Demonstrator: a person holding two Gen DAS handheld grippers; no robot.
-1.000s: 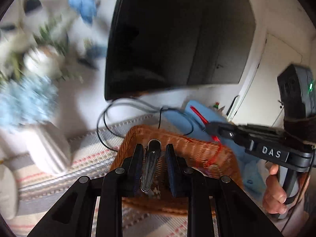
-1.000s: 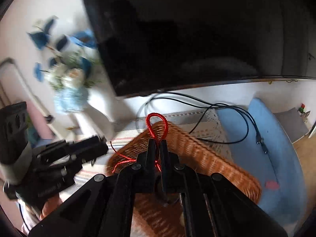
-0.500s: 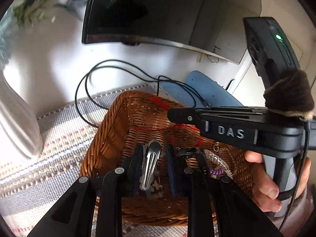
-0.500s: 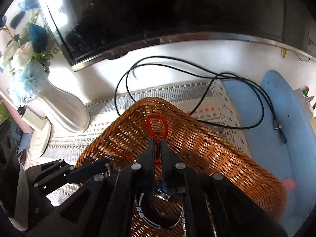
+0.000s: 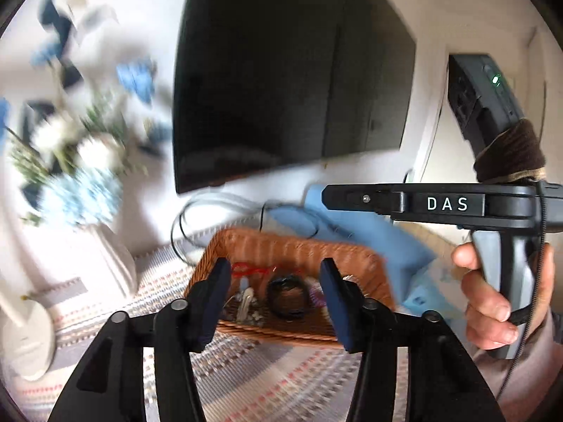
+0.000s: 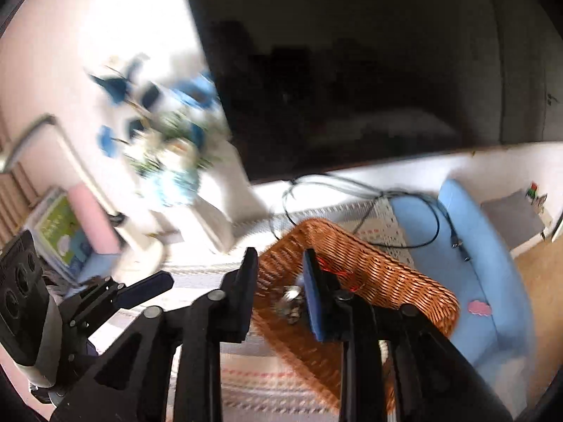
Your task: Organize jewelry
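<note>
Jewelry's in the wicker basket point(image 5: 295, 246) now: red cord point(image 5: 253, 270) at the far-left inside, a silver hair clip point(image 5: 246, 300) lying near it, a dark ring-shaped band point(image 5: 289, 297) right of the clip, plus smth purplish at the right I can't make out. Basket sits on the striped mat point(image 5: 246, 379), w/ the white vase point(image 5: 112, 263) of blue flowers to its left and the dark TV point(image 5: 281, 81) behind. My left tongs point(image 5: 276, 293) are opening, nothing betw. the pads, basket contents showing thru the gap. Right tongs point(image 6: 279, 290) also opening, narrower, empty too; cord strands just past the right pad, not pinched. My hand point(image 5: 492, 302) grips the right handle, seen at far right. So I'd say the drop-off step is done for both pieces. Next: go find whatever jewelry is left outside the basket, none shows here, line up, then close on it.
</note>
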